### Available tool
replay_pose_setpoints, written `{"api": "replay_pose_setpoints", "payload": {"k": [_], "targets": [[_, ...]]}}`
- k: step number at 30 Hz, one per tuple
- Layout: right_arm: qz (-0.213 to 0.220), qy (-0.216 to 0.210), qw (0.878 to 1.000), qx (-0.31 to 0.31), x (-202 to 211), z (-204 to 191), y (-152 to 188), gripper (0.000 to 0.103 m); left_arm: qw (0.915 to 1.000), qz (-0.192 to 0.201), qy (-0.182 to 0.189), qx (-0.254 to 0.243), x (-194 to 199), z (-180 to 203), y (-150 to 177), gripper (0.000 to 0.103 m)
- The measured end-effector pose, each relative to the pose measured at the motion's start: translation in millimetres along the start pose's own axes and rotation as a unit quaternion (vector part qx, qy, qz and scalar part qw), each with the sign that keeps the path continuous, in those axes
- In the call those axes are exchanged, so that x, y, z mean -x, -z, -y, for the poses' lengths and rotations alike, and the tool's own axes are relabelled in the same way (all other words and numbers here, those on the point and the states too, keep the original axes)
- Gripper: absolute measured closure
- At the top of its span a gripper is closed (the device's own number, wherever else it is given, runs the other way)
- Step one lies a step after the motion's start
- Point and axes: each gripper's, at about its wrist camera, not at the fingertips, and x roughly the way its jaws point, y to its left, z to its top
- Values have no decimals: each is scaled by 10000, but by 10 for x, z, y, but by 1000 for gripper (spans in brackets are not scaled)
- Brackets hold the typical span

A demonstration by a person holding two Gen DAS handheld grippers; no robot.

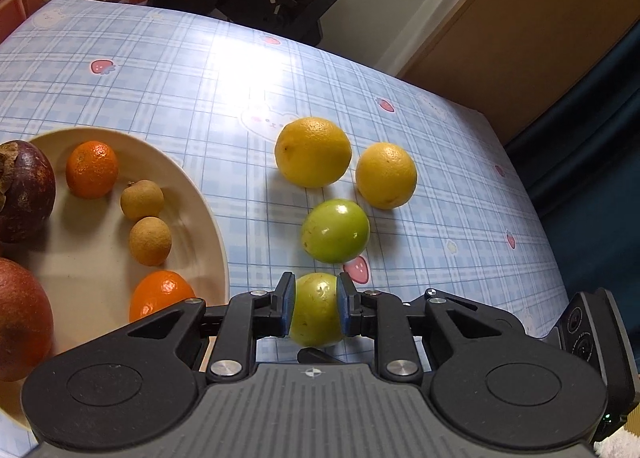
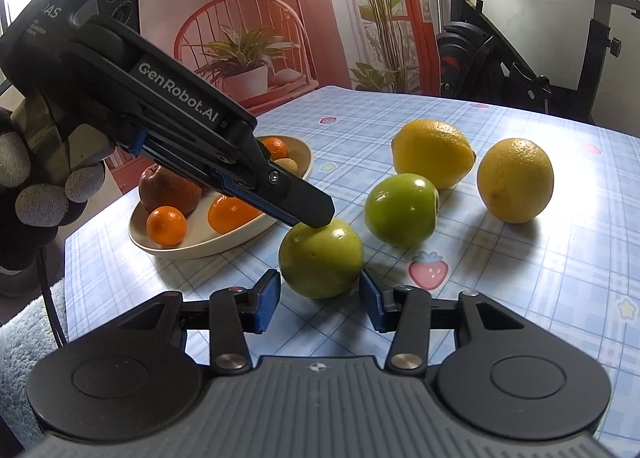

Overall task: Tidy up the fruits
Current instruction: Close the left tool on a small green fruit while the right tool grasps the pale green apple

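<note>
My left gripper [image 1: 316, 308] is shut on a green fruit [image 1: 316, 312] that rests on the checked tablecloth; in the right wrist view the left gripper [image 2: 310, 214] reaches in from the left onto that fruit [image 2: 320, 258]. My right gripper [image 2: 320, 300] is open, its blue pads on either side of the fruit's near edge, not touching. A second green fruit [image 1: 335, 231] [image 2: 401, 210] and two lemons [image 1: 313, 152] [image 1: 386, 175] [image 2: 434, 153] [image 2: 515, 180] lie beyond. A cream plate [image 1: 192, 194] [image 2: 192, 248] on the left holds oranges [image 1: 92, 169], longans [image 1: 150, 241] and a mangosteen [image 1: 24, 190].
A reddish fruit [image 1: 20, 318] [image 2: 168, 188] lies in the plate too. The table's right edge [image 1: 532, 194] drops off near a wooden door. An exercise bike [image 2: 500, 54] stands behind the table. A gloved hand [image 2: 36, 194] holds the left gripper.
</note>
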Motion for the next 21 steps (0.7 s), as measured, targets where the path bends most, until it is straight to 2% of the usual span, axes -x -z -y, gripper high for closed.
{"api": "replay_pose_setpoints", "payload": {"k": [4, 8, 12, 15, 18, 21], "targets": [[30, 14, 10000, -8, 14, 10, 0, 57, 9999, -7, 90, 113, -8, -48, -10, 79], [100, 311, 9989, 345, 71, -140, 32, 58, 9999, 70, 49, 64, 18, -29, 25, 80], [112, 151, 9995, 257, 128, -172, 26, 58, 9999, 123, 27, -34, 70, -48, 56, 80], [104, 198, 9988, 438, 135, -268, -42, 58, 9999, 162, 27, 52, 140, -108, 40, 83], [-18, 192, 9979, 613, 75, -334, -103, 58, 9998, 172, 58, -5, 200, -174, 40, 83], [-119, 227, 9964, 810, 3, -397, -65, 58, 9997, 83, 124, 175, 177, -290, 74, 82]]}}
